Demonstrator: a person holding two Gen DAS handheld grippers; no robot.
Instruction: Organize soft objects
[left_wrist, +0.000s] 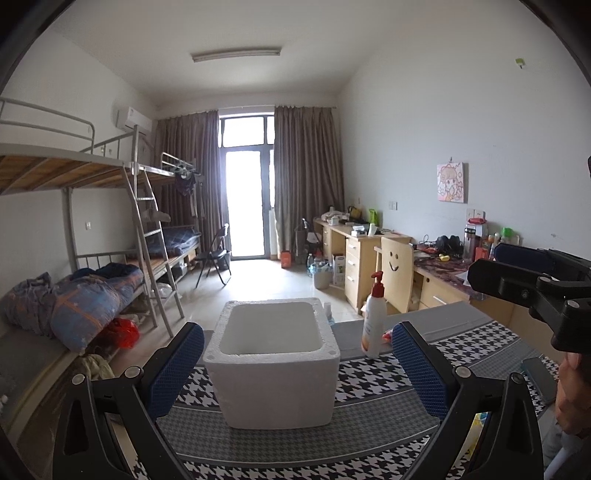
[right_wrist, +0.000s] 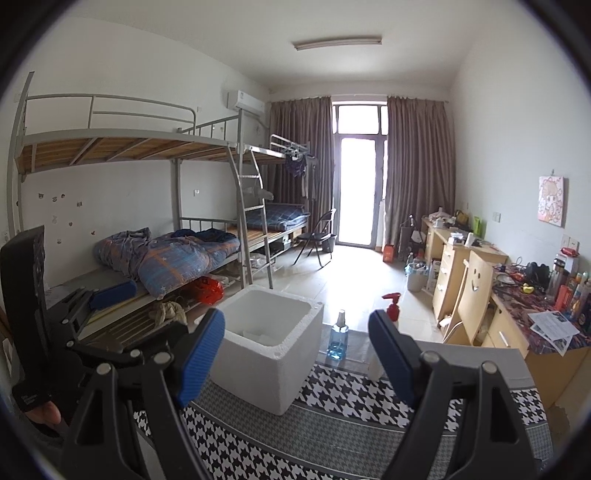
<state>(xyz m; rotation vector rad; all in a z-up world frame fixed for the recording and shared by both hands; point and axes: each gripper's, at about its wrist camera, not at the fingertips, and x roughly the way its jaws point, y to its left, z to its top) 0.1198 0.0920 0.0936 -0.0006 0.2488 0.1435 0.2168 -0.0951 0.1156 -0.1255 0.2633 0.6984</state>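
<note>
A white foam box (left_wrist: 273, 387) stands open-topped on the houndstooth tablecloth (left_wrist: 373, 380). My left gripper (left_wrist: 297, 332) is open, its blue pads either side of the box in view without pressing on it. In the right wrist view the box (right_wrist: 266, 365) sits ahead and slightly left, and my right gripper (right_wrist: 295, 321) is open with nothing between its fingers. Something pale lies at the box's bottom; I cannot tell what. The right gripper (left_wrist: 487, 264) also shows at the right edge of the left wrist view.
A white pump bottle with a red top (left_wrist: 373, 321) stands right of the box. A blue spray bottle (right_wrist: 338, 339) stands behind the box near the table's far edge. Bunk beds (right_wrist: 166, 258) line the left wall, desks (right_wrist: 465, 273) and a chair the right.
</note>
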